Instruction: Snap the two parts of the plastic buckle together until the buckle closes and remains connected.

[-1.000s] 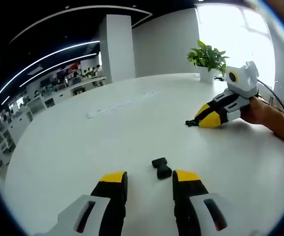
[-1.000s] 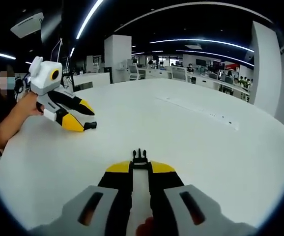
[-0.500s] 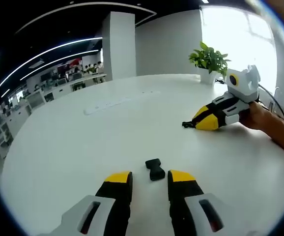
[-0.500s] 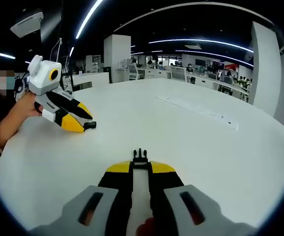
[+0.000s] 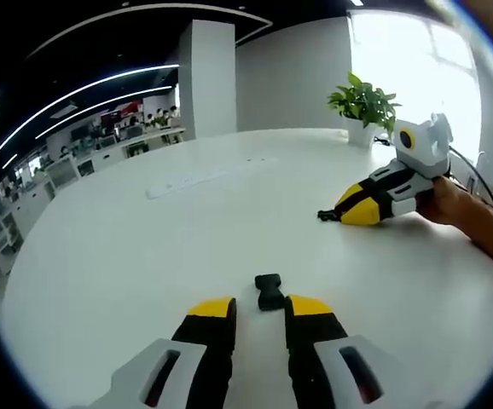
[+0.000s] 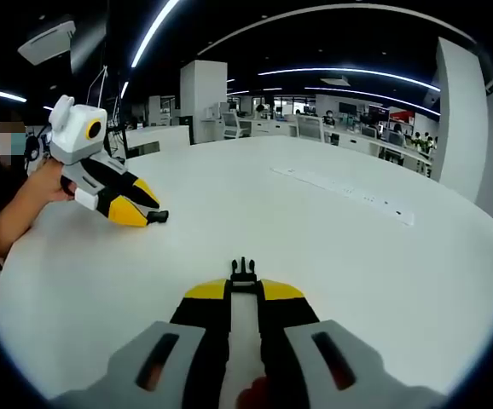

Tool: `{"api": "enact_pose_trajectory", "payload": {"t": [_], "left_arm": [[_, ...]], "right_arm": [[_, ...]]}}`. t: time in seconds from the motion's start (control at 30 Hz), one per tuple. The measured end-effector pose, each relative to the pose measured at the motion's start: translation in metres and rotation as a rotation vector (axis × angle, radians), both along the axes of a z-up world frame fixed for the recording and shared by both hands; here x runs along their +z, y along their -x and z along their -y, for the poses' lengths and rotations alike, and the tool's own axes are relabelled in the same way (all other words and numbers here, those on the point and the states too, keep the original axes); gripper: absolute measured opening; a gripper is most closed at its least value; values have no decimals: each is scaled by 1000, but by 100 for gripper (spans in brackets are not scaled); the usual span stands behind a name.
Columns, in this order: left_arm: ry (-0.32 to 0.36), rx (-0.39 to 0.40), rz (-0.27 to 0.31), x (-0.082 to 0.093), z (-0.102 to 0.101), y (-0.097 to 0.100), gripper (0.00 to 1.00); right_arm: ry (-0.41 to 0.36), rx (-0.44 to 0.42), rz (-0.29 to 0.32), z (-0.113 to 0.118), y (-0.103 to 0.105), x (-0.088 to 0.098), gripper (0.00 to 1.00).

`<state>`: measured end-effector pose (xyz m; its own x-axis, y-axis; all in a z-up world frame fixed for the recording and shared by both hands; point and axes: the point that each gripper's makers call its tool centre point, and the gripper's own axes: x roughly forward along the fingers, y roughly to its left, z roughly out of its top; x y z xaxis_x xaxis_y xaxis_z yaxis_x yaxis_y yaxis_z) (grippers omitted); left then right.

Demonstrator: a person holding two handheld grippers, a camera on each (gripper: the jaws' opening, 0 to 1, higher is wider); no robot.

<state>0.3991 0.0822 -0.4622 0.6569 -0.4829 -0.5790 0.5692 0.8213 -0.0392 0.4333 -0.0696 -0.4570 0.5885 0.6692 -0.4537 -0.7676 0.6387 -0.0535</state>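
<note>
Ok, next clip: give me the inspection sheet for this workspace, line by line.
Surface: white table, bare around the parts.
Job's things: socket half lies on the table between the left gripper's tips; pronged half is clamped in the right gripper; halves not joined.
Clutter: white power strip.
Grippers: left open, right shut.
Cables: a dark cable runs behind the right gripper.
Surroundings: potted plant, white pillar, office desks behind.
</note>
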Motion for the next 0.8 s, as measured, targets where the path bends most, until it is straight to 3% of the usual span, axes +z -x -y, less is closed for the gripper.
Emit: {"api": "enact_pose_trajectory", "payload": {"t": [0.8], "left_arm": [[2,-12,-2,-1,5,3,12]], "right_arm": [[0,4,1,0,-1,0,12]]}}
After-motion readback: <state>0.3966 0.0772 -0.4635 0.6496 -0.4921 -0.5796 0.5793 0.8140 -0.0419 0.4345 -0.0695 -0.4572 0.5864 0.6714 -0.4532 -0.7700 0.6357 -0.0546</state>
